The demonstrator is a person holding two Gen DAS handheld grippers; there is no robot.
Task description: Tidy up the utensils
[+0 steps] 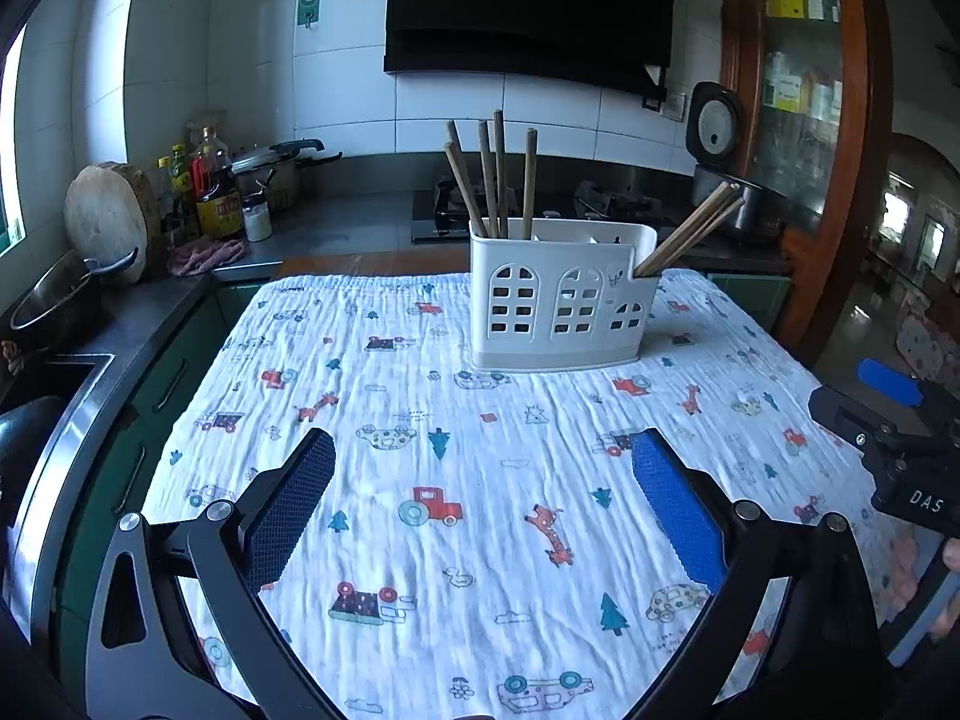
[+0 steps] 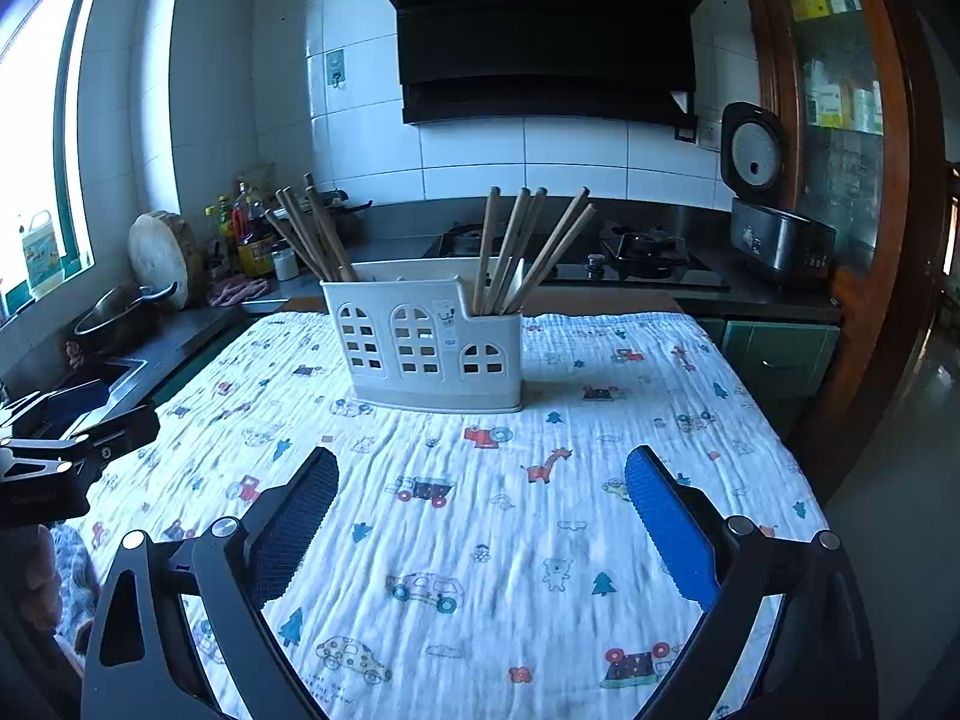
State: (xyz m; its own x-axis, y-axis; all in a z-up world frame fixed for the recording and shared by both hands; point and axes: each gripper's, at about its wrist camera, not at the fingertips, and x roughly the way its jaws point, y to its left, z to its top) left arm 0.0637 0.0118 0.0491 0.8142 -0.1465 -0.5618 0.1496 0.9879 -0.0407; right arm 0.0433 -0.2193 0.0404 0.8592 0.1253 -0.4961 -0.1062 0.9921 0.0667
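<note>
White plastic is what I see at the far middle of the table: a utensil holder [image 1: 561, 294] with arched window cut-outs, standing upright on the printed cloth [image 1: 480, 480]. Wooden chopsticks fill it in 2 groups. From my left wrist view, 1 group [image 1: 495, 180] of about 5 stands nearly upright in the taller left compartment, and a second bunch [image 1: 690, 234] leans out to the right from the lower right compartment; I can't count that bunch cleanly because the sticks overlap.

My left gripper [image 1: 483, 504] hangs over the near part of the cloth with its blue pads spread wide and nothing between them. My right gripper [image 2: 480, 516] is in the same attitude, pads fully apart over bare cloth, empty. Both are well short of the holder. In the left wrist view I can see the right gripper's black body at the right edge, with part of a hand [image 1: 954, 558] behind it.

Beyond the table runs a dark counter [image 2: 780, 294] with a gas hob [image 2: 642, 252], a rice cooker [image 2: 774, 228] with its lid up, a round wooden chopping block [image 2: 162, 252], and several bottles [image 2: 249, 234] by the window.
</note>
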